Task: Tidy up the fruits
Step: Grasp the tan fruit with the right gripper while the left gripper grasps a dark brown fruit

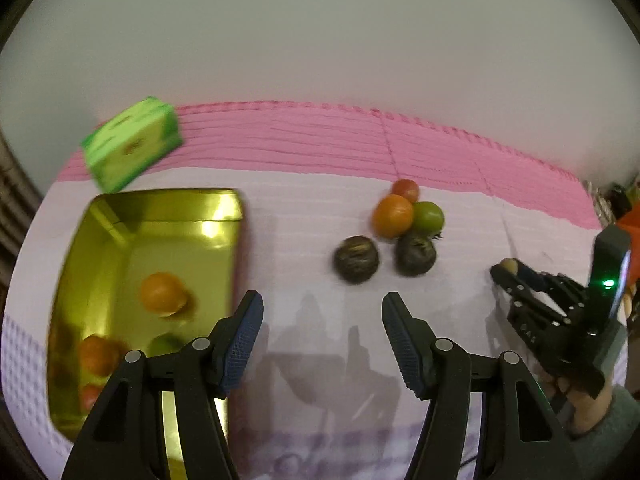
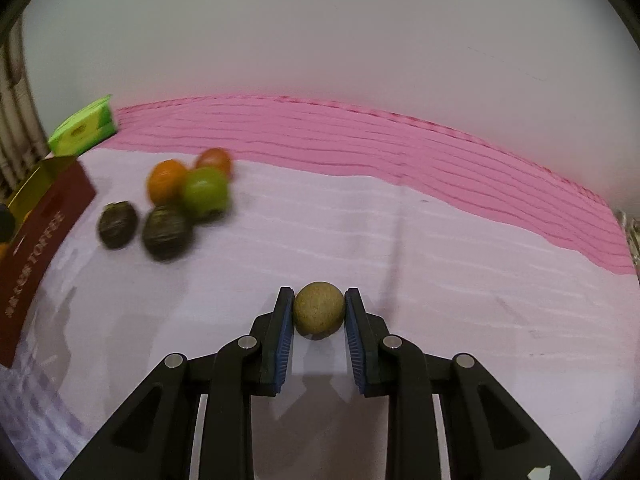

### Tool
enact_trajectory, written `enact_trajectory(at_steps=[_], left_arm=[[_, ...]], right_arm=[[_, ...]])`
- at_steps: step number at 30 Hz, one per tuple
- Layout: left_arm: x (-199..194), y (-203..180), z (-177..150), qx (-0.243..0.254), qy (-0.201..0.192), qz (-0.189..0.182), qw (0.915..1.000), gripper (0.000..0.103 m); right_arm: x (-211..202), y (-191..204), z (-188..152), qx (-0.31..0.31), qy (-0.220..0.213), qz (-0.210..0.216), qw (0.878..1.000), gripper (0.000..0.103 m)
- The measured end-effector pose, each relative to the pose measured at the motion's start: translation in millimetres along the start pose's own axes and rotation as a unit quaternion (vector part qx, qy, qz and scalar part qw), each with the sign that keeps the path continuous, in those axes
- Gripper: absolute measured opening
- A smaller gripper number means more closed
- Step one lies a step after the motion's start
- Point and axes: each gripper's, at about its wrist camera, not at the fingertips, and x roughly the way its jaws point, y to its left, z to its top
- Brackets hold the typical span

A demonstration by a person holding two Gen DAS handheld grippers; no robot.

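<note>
Five fruits are still sitting loose on the cloth, a few lying in the gold tin already. Right claw is pinching a tan ball, left claw is hanging wide open, holding nothing.

Dim light, motion blur, dark fisheye corners.

White-and-pink cloth surface carries gold tray, green box, fruit cluster.
</note>
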Motion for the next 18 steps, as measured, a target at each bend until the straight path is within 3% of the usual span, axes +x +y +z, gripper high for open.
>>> enact_trajectory(at_steps=[6, 9, 16, 18], left_arm=[[47.0, -17.9, 9.8, 0.007, 0.041, -0.005, 0.9991, 0.062], [64.6, -18.0, 14.6, -0.005, 0.053, -0.01, 0.9985, 0.055], [89.1, -22.0, 22.1, 0.005, 0.063, 0.004, 0.998, 0.048], [91.8, -25.7, 24.1, 0.016, 0.056, 0.01, 0.9982, 0.042]], right_arm=[[0.4, -10.2, -1.1, 0.016, 0.001, 0.01, 1.0, 0.023], [-0.5, -10.0, -1.0, 0.018, 0.001, 0.014, 1.0, 0.024], [-1.3, -14.9, -2.2, 0.025, 0.0, 0.023, 0.999, 0.024], [-1.3, -16.3, -2.3, 0.025, 0.0, 0.025, 0.999, 0.024]])
